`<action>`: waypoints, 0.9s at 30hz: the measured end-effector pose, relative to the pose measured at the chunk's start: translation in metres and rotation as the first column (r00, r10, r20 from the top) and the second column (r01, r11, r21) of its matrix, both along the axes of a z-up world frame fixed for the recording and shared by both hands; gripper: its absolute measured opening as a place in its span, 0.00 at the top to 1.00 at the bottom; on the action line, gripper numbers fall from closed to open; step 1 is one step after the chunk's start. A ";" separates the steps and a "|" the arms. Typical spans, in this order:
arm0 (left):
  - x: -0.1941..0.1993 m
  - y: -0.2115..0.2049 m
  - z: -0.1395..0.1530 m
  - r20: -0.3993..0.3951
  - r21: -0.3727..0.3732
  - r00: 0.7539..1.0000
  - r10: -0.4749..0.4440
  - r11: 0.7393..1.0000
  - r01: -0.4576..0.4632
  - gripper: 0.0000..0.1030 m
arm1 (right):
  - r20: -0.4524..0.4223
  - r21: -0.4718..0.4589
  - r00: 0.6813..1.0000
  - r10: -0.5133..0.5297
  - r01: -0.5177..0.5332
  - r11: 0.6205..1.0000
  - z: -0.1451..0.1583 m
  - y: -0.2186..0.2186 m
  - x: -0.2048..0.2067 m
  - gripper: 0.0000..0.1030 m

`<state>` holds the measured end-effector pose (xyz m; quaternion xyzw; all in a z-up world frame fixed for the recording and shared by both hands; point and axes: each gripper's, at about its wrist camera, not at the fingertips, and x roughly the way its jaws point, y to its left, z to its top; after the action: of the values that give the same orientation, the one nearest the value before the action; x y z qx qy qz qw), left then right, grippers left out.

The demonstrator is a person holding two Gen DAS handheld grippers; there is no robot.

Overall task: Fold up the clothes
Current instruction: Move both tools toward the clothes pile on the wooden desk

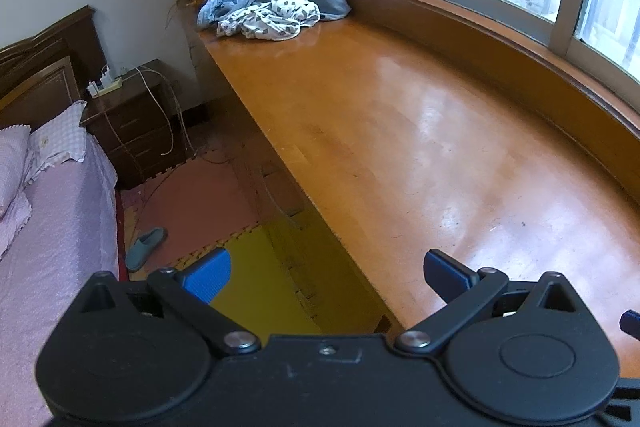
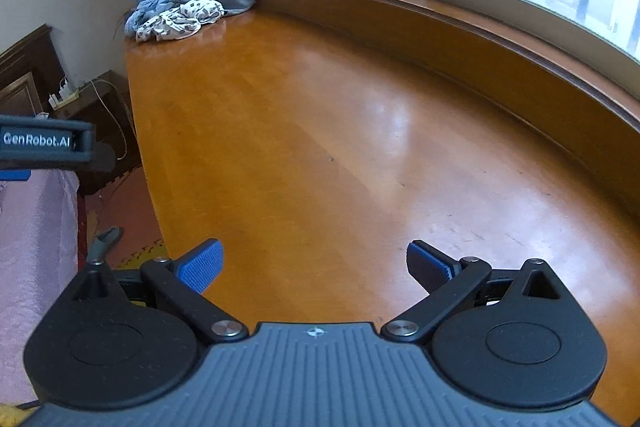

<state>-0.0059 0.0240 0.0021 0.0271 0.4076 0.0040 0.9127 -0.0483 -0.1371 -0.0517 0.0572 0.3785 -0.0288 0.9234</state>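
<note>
Clothes (image 1: pixel 268 3) heaped far ahead — grippers (image 1: pixel 326 277) spread, empty.

The left gripper (image 1: pixel 327 277) is black plastic: two round housings with raised discs, triangular cut-outs above them, and flat link arms pinned by silver rivets. Its fingers (image 1: pixel 210 277) carry blue ribbed pads, and a small screw sits mid-body. The right gripper (image 2: pixel 314 269) has the same build — black discs, silver rivets, blue textured fingers (image 2: pixel 428 267) — but its centre plate is grey and ribbed, with a small crosshair mark. In the right wrist view, the left gripper's black side reads "GenRobot.AI" in white.
</note>
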 end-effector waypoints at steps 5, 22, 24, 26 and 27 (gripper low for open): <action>0.008 0.013 -0.001 -0.011 0.023 1.000 0.007 1.000 -0.007 0.00 | -0.003 0.016 1.000 0.001 -0.001 1.000 -0.002 0.008 0.016 0.03; 0.081 0.072 -0.010 -0.048 0.075 0.998 0.045 0.996 -0.042 0.00 | -0.020 0.072 1.000 0.022 -0.021 0.997 -0.008 0.047 0.093 0.03; 0.096 0.086 -0.010 -0.047 0.077 0.997 0.053 0.996 -0.049 0.00 | -0.019 0.078 0.999 0.031 -0.030 0.997 -0.007 0.057 0.110 0.03; 0.110 0.099 -0.010 -0.046 0.080 0.998 0.051 0.996 -0.047 0.00 | -0.014 0.078 0.999 0.038 -0.037 0.996 -0.005 0.068 0.125 0.03; 0.117 0.106 -0.011 -0.045 0.081 0.998 0.049 0.996 -0.046 0.00 | -0.011 0.077 0.999 0.041 -0.040 0.996 -0.005 0.074 0.133 0.03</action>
<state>0.1109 0.1296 -0.0085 0.0541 0.4289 0.0414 0.9008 0.0846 -0.0630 -0.0565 0.0847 0.3864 0.0040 0.9184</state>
